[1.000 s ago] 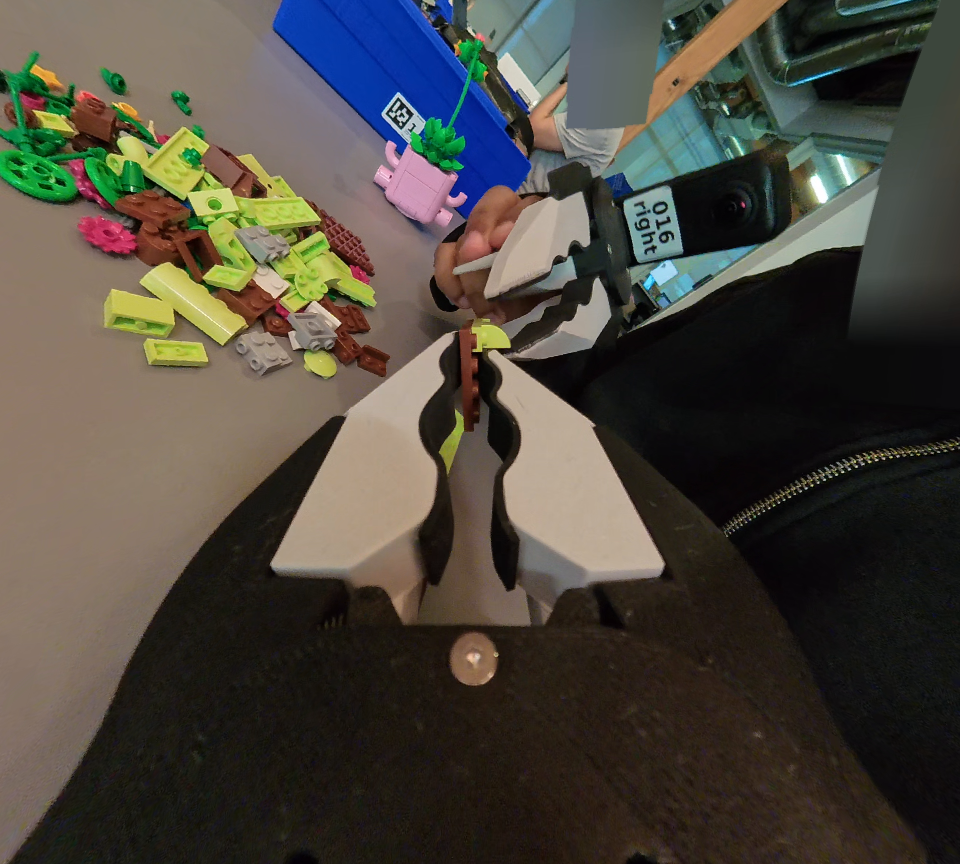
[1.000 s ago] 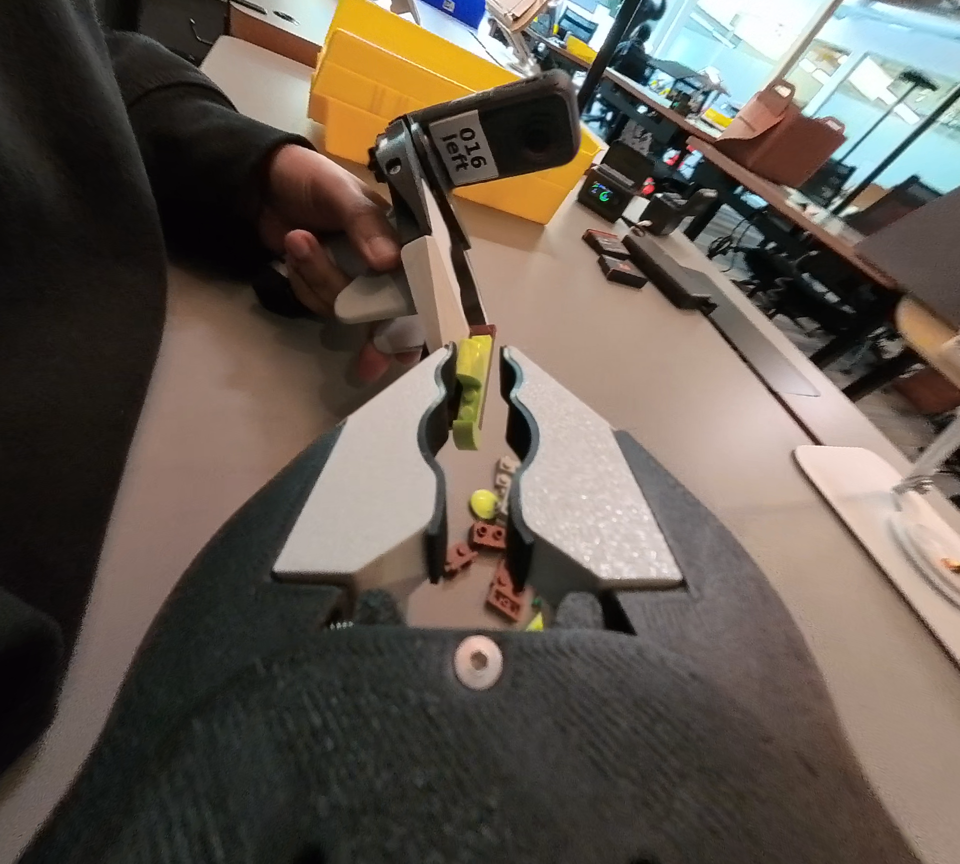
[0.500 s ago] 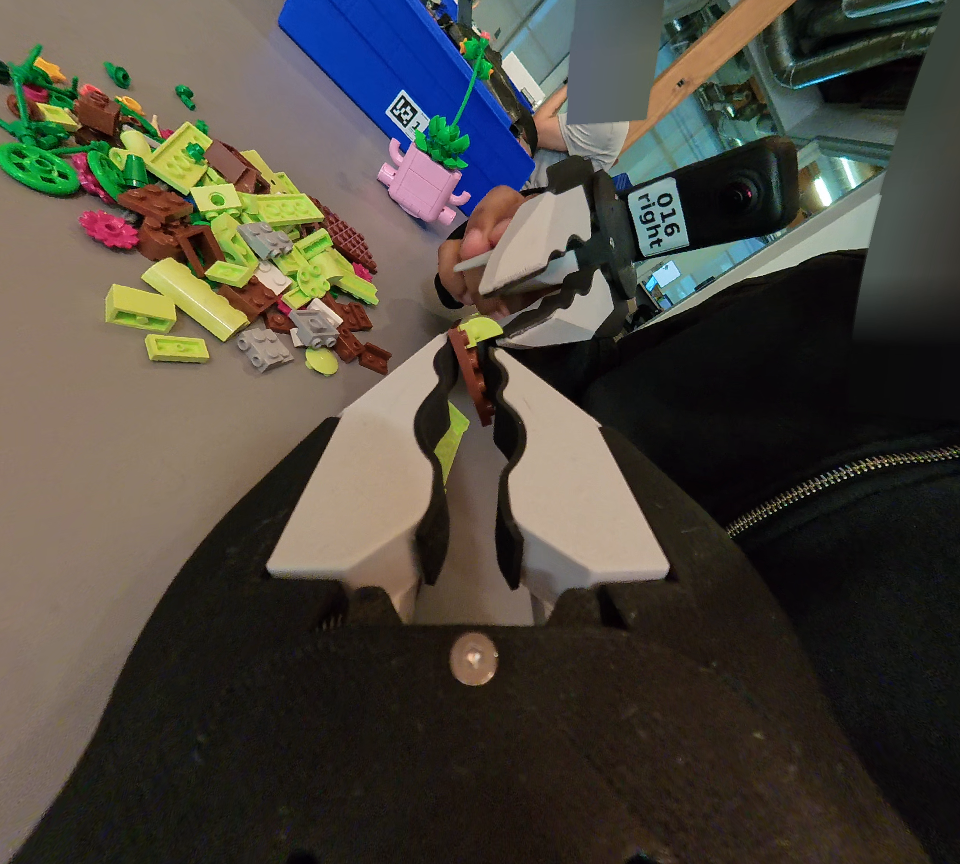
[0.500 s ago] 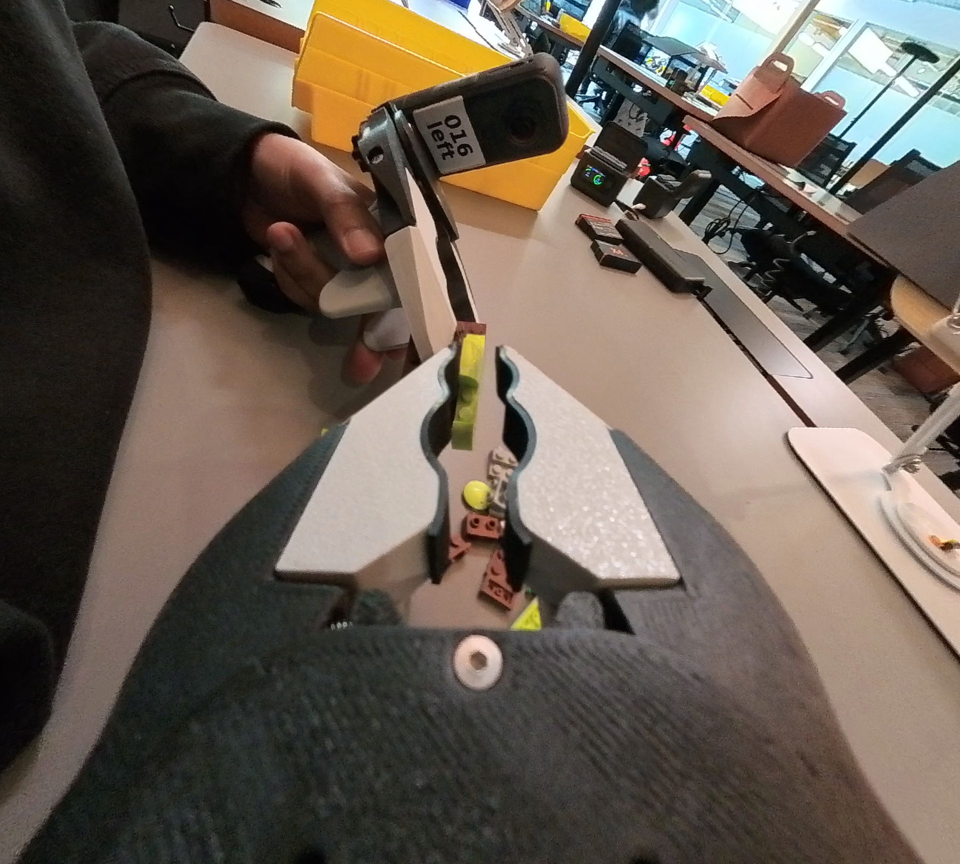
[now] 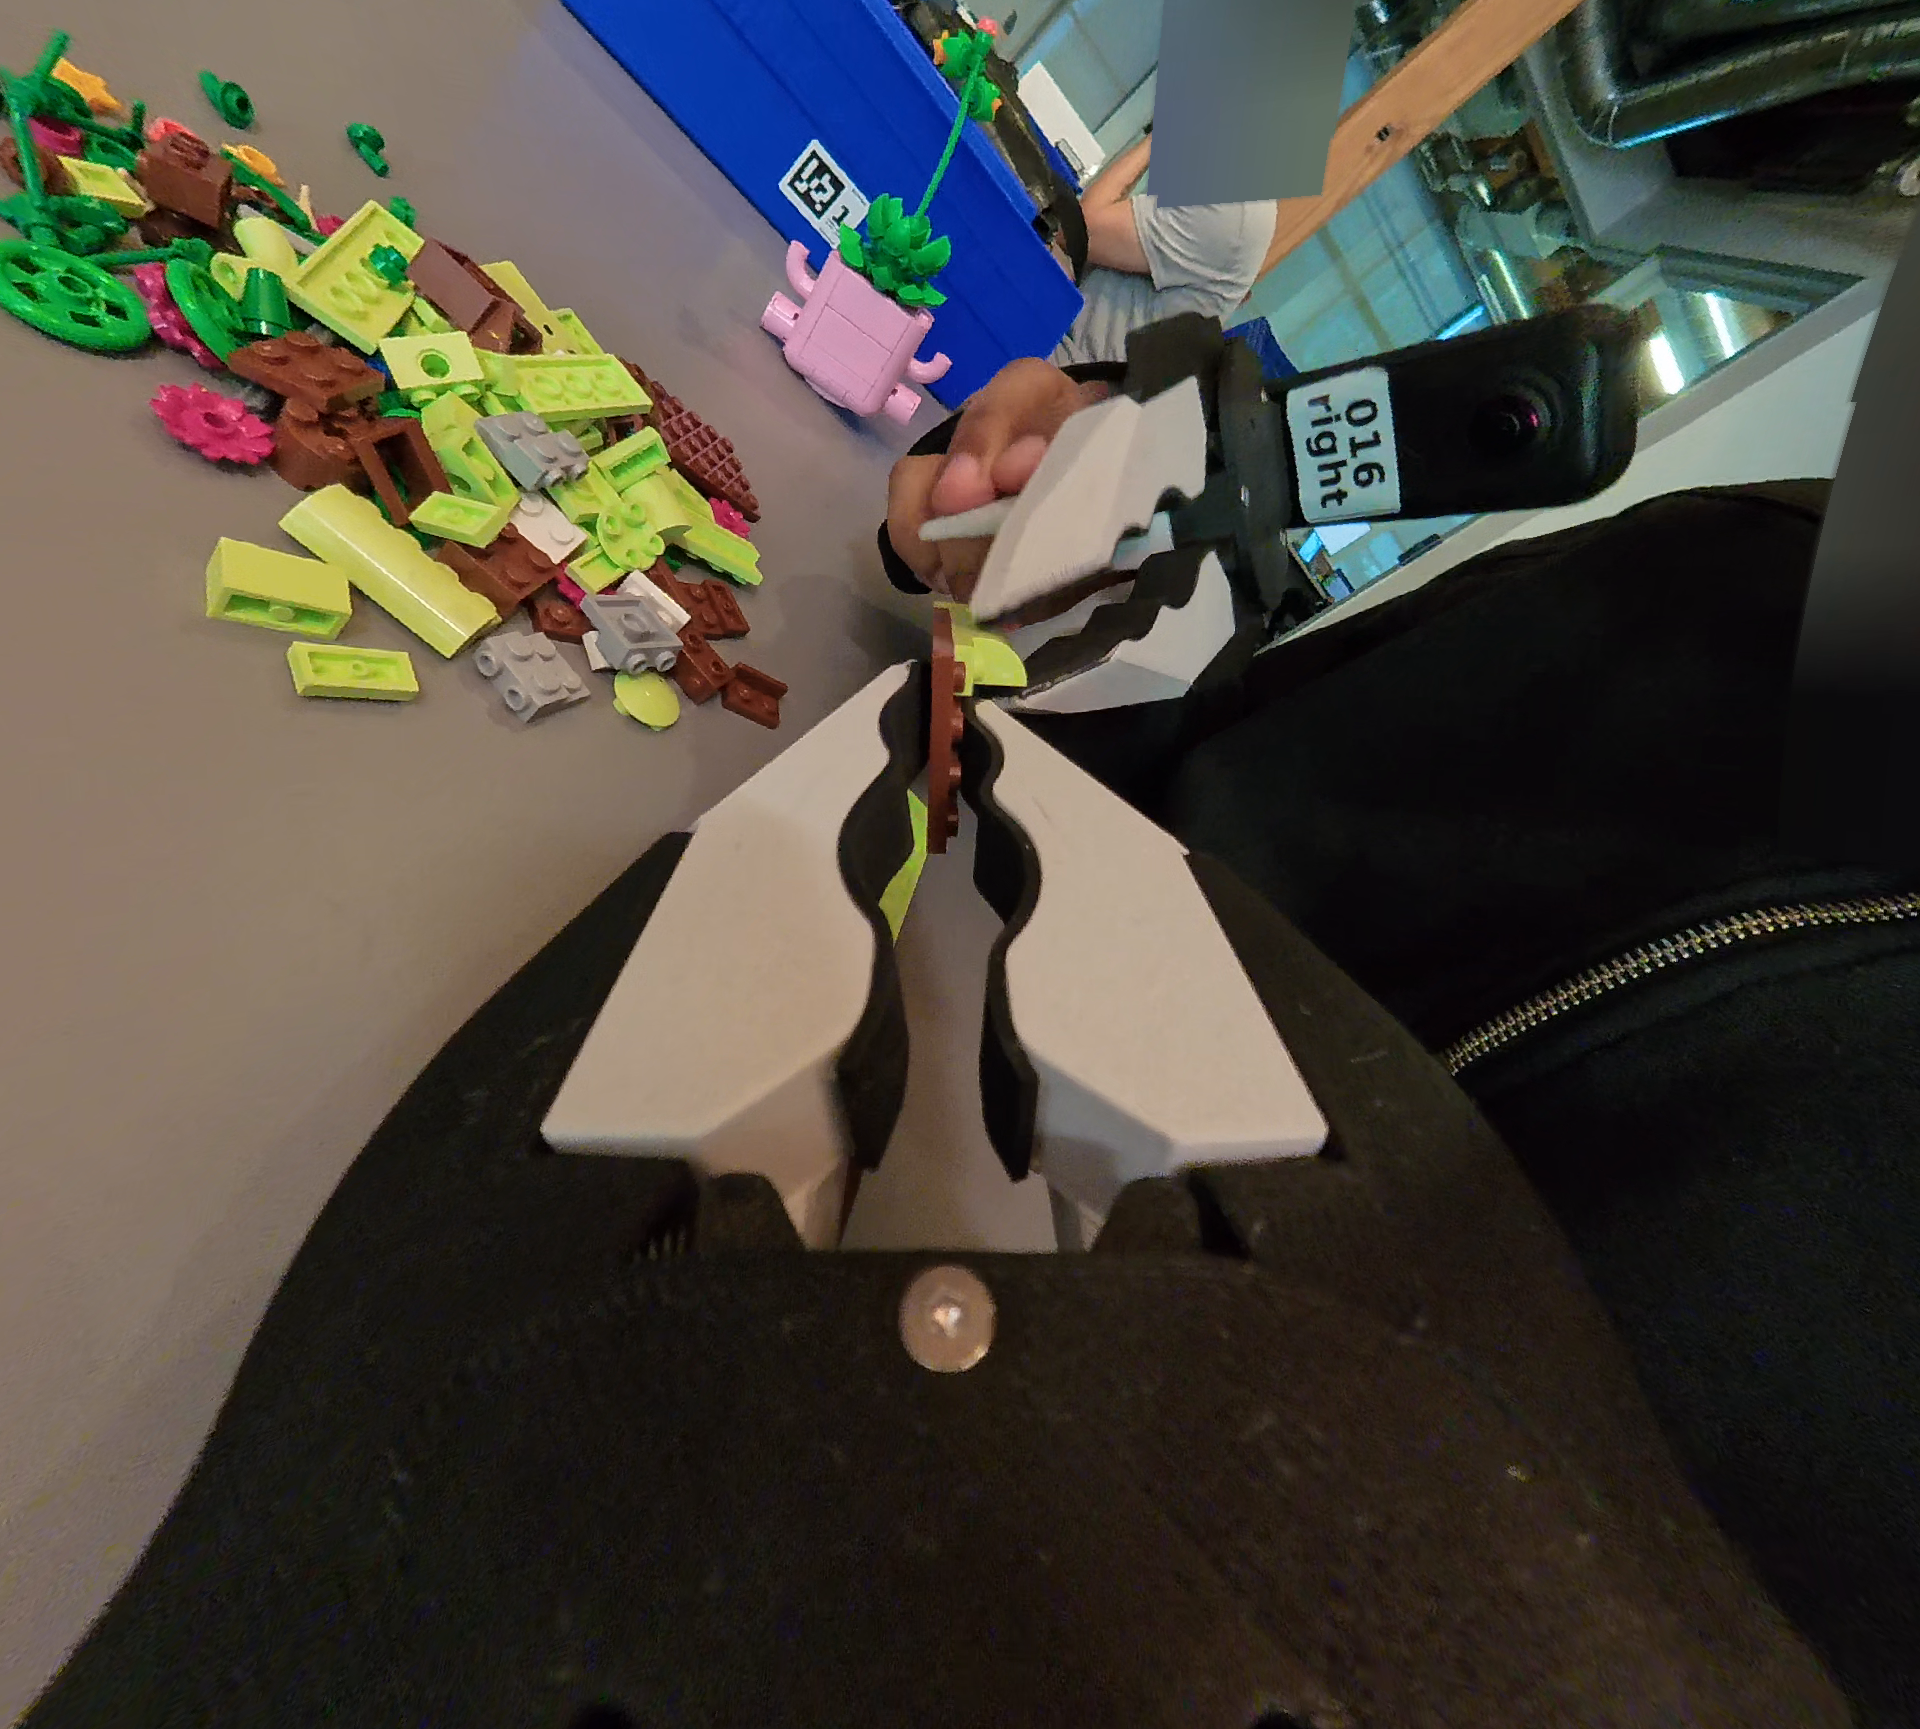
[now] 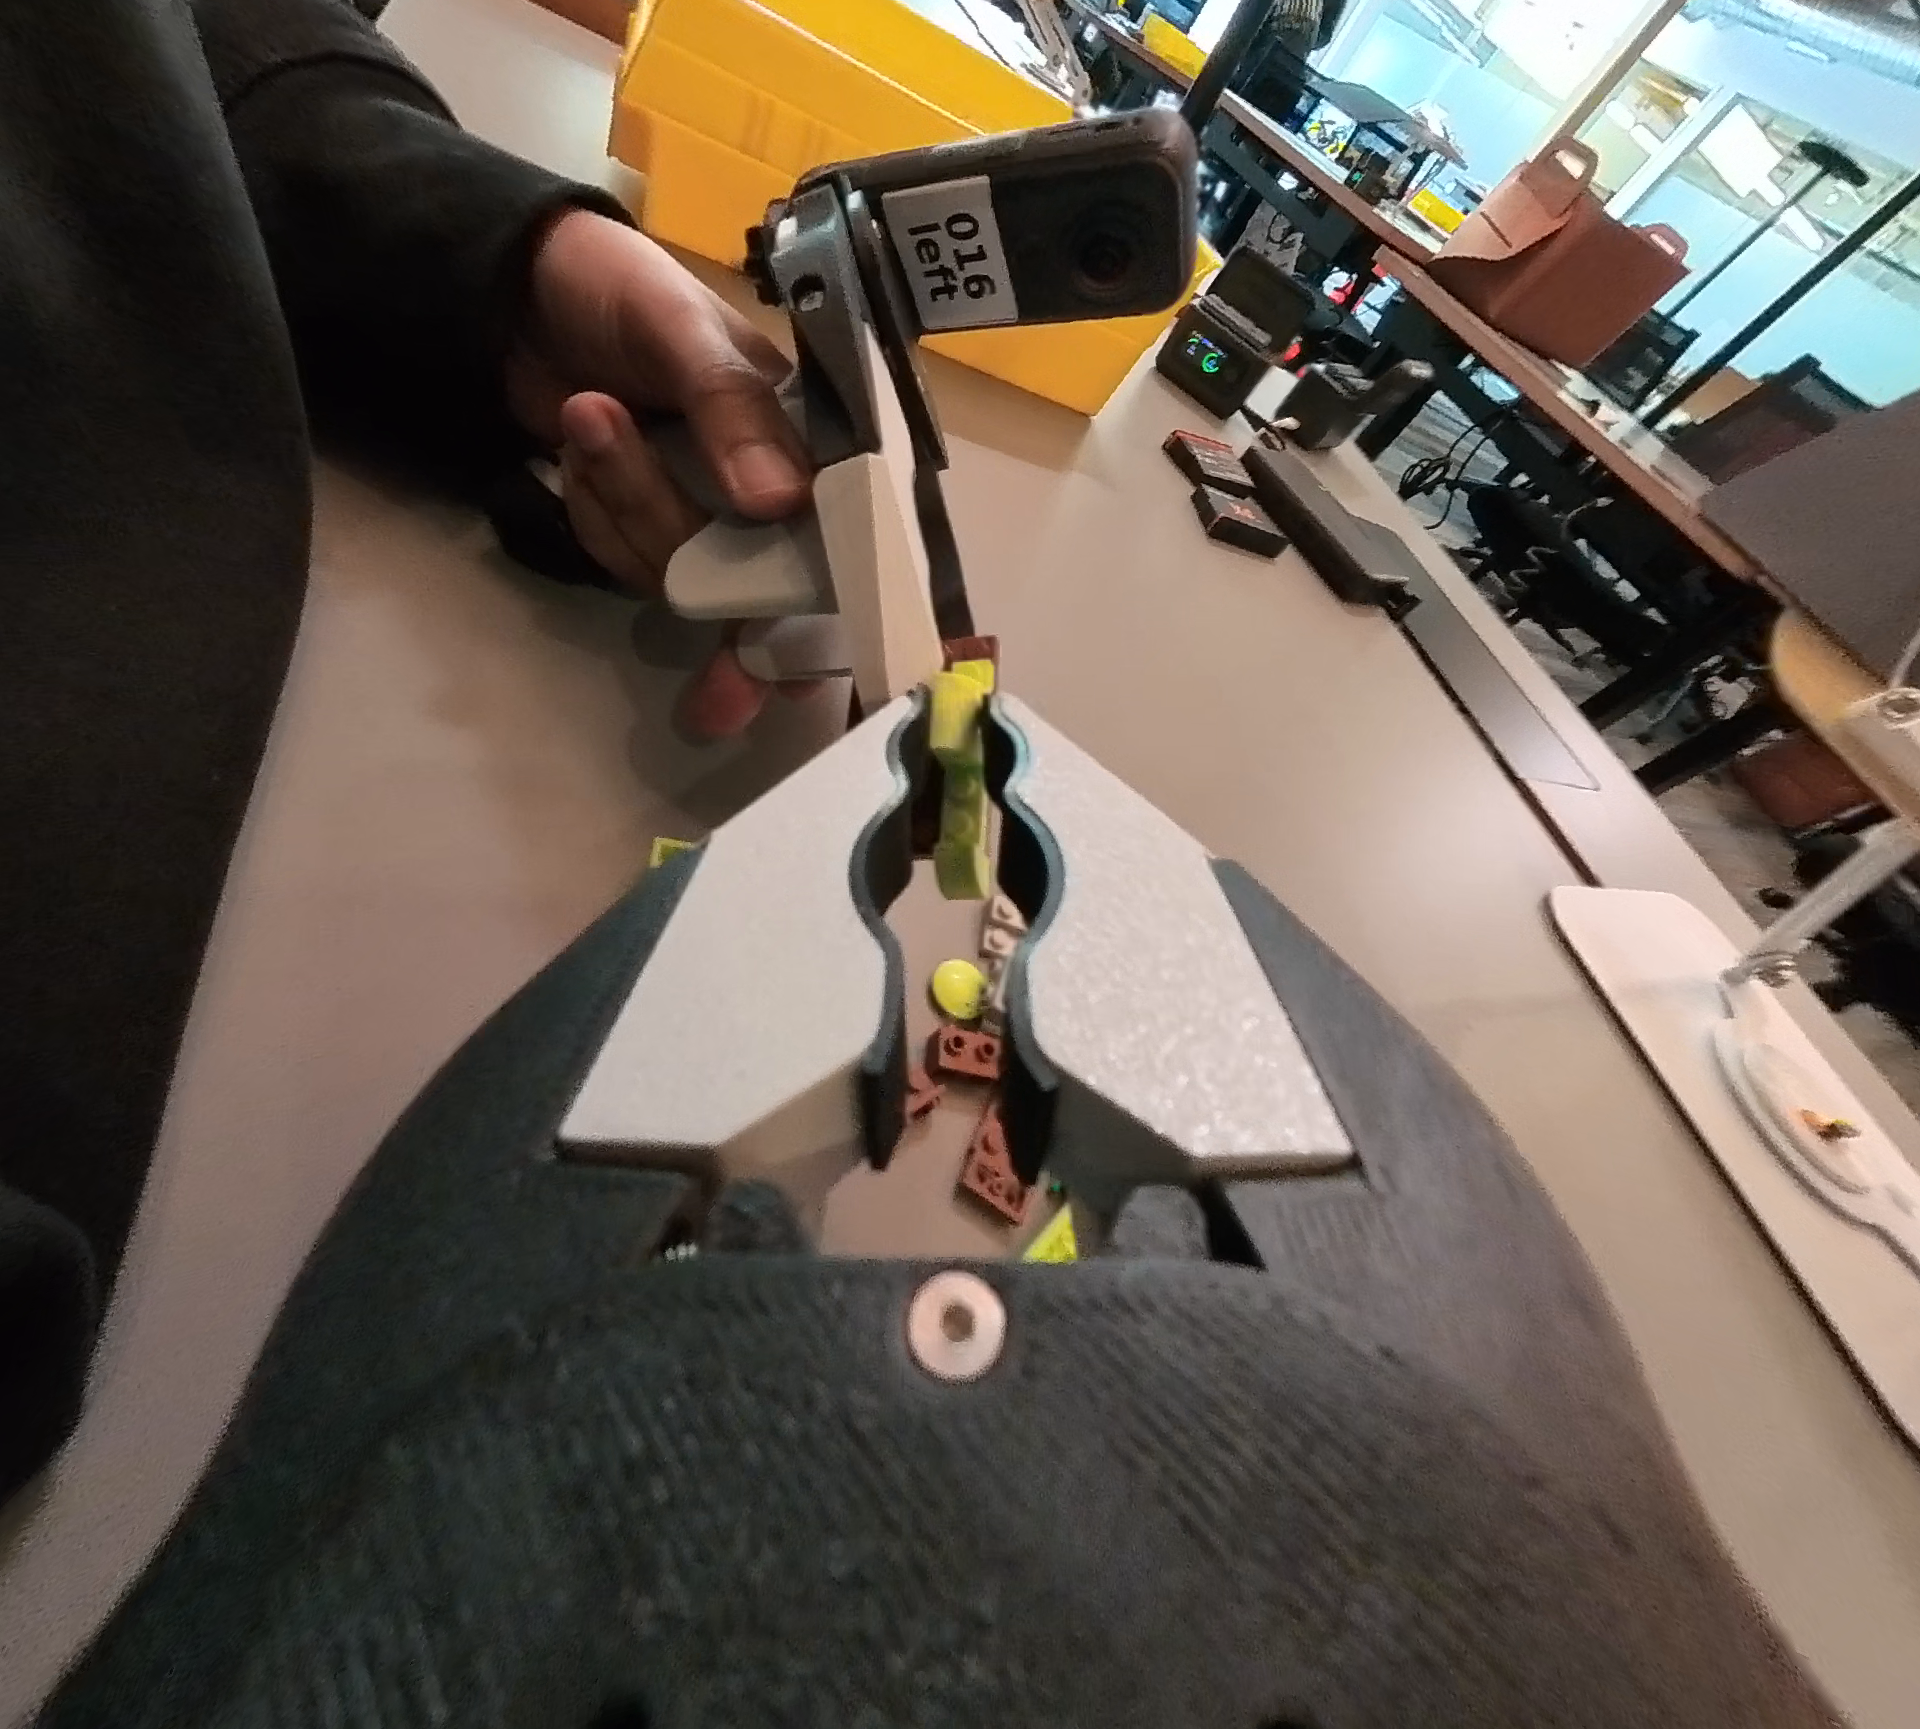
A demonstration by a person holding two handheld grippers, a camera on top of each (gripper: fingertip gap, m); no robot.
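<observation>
My left gripper (image 5: 943, 692) is shut on a thin brown plate (image 5: 943, 744), held edge-on above the grey table (image 5: 260, 900). My right gripper (image 6: 958, 711) is shut on a lime green plate (image 6: 961, 806). The two grippers meet tip to tip, and the lime piece (image 5: 987, 661) touches the brown plate's top edge (image 6: 971, 646). The right gripper shows in the left wrist view (image 5: 1060, 630), the left gripper in the right wrist view (image 6: 914, 630), each held by a hand.
A pile of lime, brown, grey and green bricks (image 5: 416, 432) lies to the left. A pink brick pot with a green plant (image 5: 852, 329) stands by a blue bin (image 5: 790, 48). Yellow bins (image 6: 831, 152) stand behind. Loose bricks (image 6: 971, 1056) lie under the right gripper.
Both grippers stayed tip to tip with small shifts. The brown plate tilted at half a second ago and now stands upright again against the lime piece.
</observation>
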